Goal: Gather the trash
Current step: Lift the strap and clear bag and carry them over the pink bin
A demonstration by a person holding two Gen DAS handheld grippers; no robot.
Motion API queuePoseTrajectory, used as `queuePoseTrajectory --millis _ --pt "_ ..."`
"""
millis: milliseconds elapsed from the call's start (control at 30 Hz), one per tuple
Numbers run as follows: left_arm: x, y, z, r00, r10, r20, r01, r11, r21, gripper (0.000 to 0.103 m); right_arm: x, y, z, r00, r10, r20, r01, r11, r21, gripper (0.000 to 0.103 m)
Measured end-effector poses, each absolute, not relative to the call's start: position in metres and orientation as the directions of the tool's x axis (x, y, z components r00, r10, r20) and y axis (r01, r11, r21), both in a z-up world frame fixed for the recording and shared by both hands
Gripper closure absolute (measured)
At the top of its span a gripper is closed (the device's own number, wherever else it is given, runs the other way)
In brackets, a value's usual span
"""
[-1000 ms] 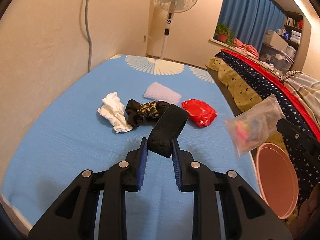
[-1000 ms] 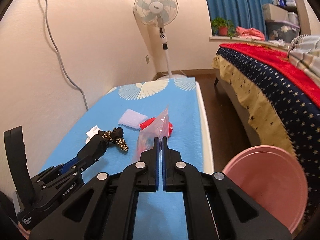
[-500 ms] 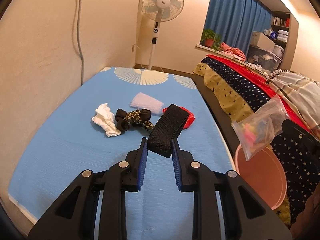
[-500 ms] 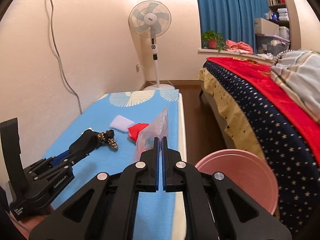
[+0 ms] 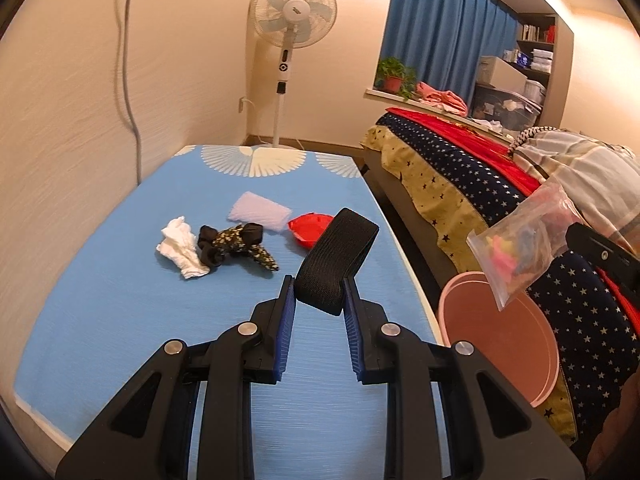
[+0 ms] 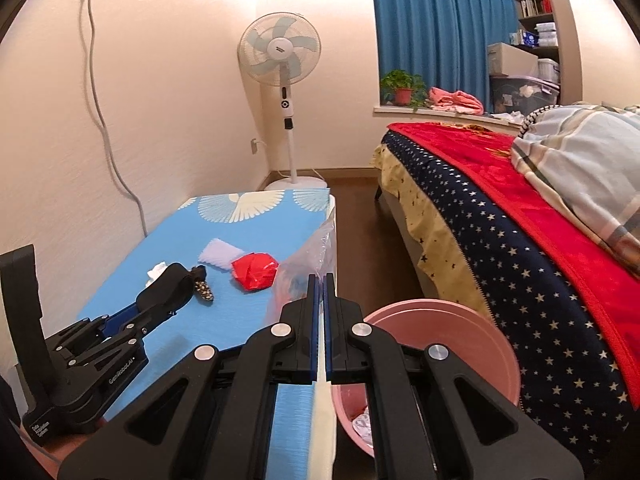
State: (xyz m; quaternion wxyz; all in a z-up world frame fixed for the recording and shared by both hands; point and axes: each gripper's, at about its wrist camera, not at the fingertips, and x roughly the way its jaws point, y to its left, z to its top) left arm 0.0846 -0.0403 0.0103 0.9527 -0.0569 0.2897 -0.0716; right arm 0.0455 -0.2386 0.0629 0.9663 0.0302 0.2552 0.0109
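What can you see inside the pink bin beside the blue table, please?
Inside the pink bin, only some pale crumpled scraps show near the bottom; the right gripper covers the rest of its interior.

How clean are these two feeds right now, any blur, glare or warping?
Left wrist view: warm dim light, wall smeared by blur, black band sharp. Right wrist view: brighter, crisp, no glare; fisheye bends the curtain and bed, corners black.
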Motion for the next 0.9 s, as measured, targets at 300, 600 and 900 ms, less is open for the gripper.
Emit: queuePoseTrajectory --millis 300,600,900 --pt "0.087 -0.051 0.009 0.815 -0.196 -0.545 0.131 0.979 -0.157 0.079 0.038 -0.247 0.065 0.871 -0.025 -0.492 0.041 0.999 0.023 0.101" --pt "0.092 -0.076 0.006 0.804 -0.233 -0.547 0.177 0.972 -0.154 0.079 0.038 -0.26 0.062 0.865 -0.069 -0.497 0.091 0.996 0.019 0.101" --pt "0.099 -0.094 0.001 0.789 -0.266 -0.554 0.211 0.964 -0.163 0.079 0.038 -0.277 0.06 0.853 -0.141 -0.503 0.168 0.986 0.01 0.101"
